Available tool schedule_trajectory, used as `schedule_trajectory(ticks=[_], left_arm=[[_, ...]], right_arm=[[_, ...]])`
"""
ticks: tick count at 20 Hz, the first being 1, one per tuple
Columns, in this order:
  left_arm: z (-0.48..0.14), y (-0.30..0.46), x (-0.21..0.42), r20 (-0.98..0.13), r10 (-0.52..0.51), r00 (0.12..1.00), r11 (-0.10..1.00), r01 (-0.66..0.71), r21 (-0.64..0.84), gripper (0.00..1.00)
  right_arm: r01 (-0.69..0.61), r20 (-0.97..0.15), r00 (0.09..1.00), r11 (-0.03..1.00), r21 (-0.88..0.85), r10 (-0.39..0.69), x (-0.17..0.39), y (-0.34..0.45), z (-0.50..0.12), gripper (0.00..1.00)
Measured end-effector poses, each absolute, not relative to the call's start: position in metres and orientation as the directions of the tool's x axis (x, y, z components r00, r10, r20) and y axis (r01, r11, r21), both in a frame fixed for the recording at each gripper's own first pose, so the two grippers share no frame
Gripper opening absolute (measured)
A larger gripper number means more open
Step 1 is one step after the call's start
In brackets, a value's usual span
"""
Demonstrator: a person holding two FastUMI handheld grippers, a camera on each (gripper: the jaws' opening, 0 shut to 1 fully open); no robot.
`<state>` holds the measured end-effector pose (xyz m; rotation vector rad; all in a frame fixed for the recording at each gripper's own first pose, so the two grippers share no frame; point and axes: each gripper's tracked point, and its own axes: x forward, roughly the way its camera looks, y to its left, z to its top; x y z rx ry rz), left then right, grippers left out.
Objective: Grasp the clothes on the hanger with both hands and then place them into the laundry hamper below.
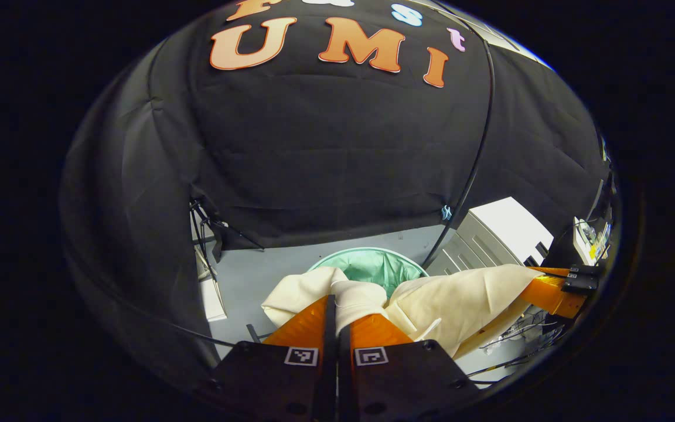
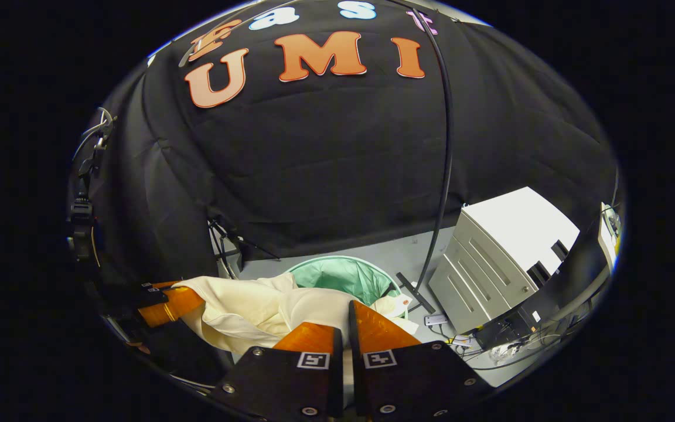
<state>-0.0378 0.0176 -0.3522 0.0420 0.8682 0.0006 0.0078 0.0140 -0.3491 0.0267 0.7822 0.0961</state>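
Clothes [image 1: 460, 299]: cream fabric, creased, bunched, stretched between both tools above the green-lined laundry hamper [image 1: 375, 266] at twelve o'clock. Left tool [image 1: 337, 313] clamped on one end, right tool [image 2: 343, 322] clamped on the other.

The cream garment [image 1: 460, 299] is soft, matt cloth, creased in folds. The hamper [image 2: 343, 275] looks like thin green mesh fabric, perhaps nylon. The orange fingers [image 1: 308, 325] are glossy, translucent plastic; the white cabinet [image 2: 507, 252] is smooth and matt.

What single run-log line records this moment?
left tongs: shut on cream garment | right tongs: shut on cream garment | garment: held above green hamper, not yet released
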Motion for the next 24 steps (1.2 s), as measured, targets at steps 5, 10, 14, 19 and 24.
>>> schedule_trajectory(ticks=[5,10,14,19,24], left_arm=[[-0.358,0.025,-0.042,-0.795,0.036,0.606,0.999,-0.002,0.043,0.47],[-0.353,0.028,-0.034,-0.784,0.037,0.620,0.998,0.024,0.066,0.73],[-0.353,0.030,-0.036,-0.781,0.051,0.622,0.997,0.014,0.077,0.90],[-0.348,0.030,-0.043,-0.776,0.050,0.629,0.997,0.014,0.075,0.96],[-0.335,0.024,-0.046,-0.759,0.029,0.650,0.998,0.022,0.057,0.96]], right_arm=[[-0.066,-0.741,0.666,0.996,0.053,0.084,0.002,0.011,-0.363,0.16],[-0.082,-0.770,0.625,0.991,0.103,0.132,-0.012,0.024,-0.377,0.69],[-0.090,-0.769,0.626,0.991,0.096,0.131,-0.014,0.025,-0.376,0.93],[-0.096,-0.764,0.632,0.991,0.092,0.132,-0.019,0.025,-0.373,0.94],[-0.096,-0.745,0.653,0.991,0.095,0.135,-0.025,0.027,-0.359,0.94]])
